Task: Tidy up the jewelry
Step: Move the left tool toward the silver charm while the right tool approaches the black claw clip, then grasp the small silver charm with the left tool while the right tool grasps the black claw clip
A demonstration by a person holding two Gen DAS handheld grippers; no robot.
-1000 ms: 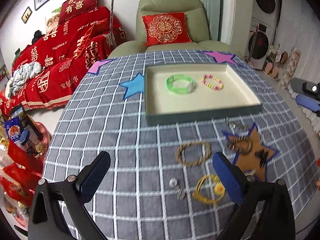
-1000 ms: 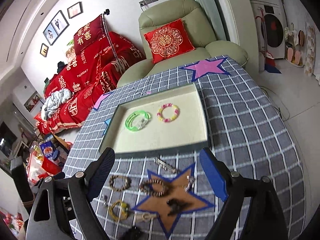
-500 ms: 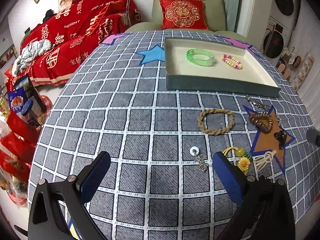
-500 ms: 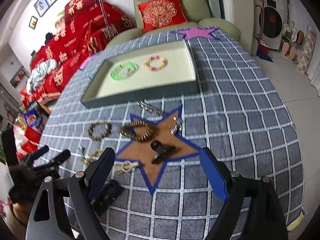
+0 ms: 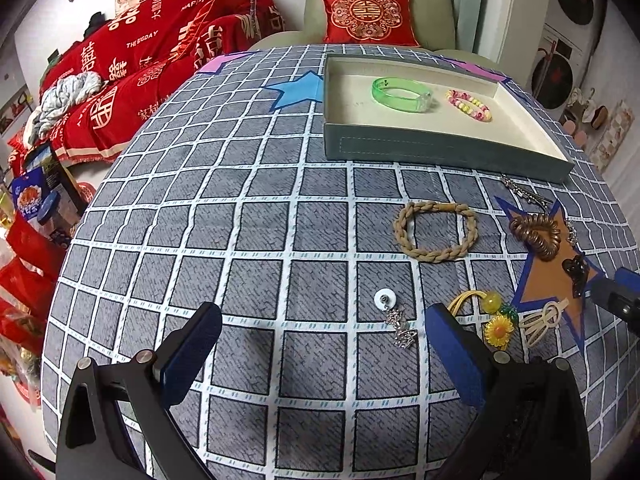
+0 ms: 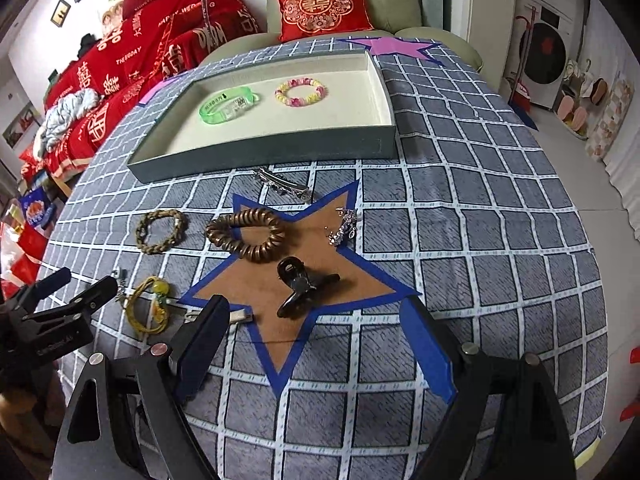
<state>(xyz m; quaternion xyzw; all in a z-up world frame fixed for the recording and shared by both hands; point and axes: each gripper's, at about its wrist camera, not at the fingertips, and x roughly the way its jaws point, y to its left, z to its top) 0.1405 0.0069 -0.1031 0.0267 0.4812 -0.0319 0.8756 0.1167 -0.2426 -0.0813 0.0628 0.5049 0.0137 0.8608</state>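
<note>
A grey-green tray point(image 5: 440, 148) point(image 6: 264, 152) at the table's far side holds a green bangle point(image 5: 400, 94) and a pink-yellow bead bracelet point(image 5: 468, 105). Loose on the cloth in front lie a braided tan bracelet point(image 5: 434, 230), a silver earring point(image 5: 394, 318), a yellow flower band point(image 5: 494, 320), a brown coil hair tie point(image 6: 246, 234), a black claw clip point(image 6: 300, 286), a silver clip point(image 6: 282, 184) and a sparkly earring point(image 6: 344, 226). My left gripper point(image 5: 320, 352) is open and empty, low over the cloth near the silver earring. My right gripper point(image 6: 316, 348) is open and empty, just short of the black claw clip.
The table carries a grey checked cloth with a brown star point(image 6: 296, 280), a blue star point(image 5: 300, 88) and a purple star point(image 6: 392, 46). A green armchair with a red cushion point(image 6: 324, 4) stands behind. A red-covered sofa point(image 5: 140, 60) is at the left.
Both grippers have come down and closer to the table, toward the loose jewelry. Both stay open and empty. The jewelry has not moved.
</note>
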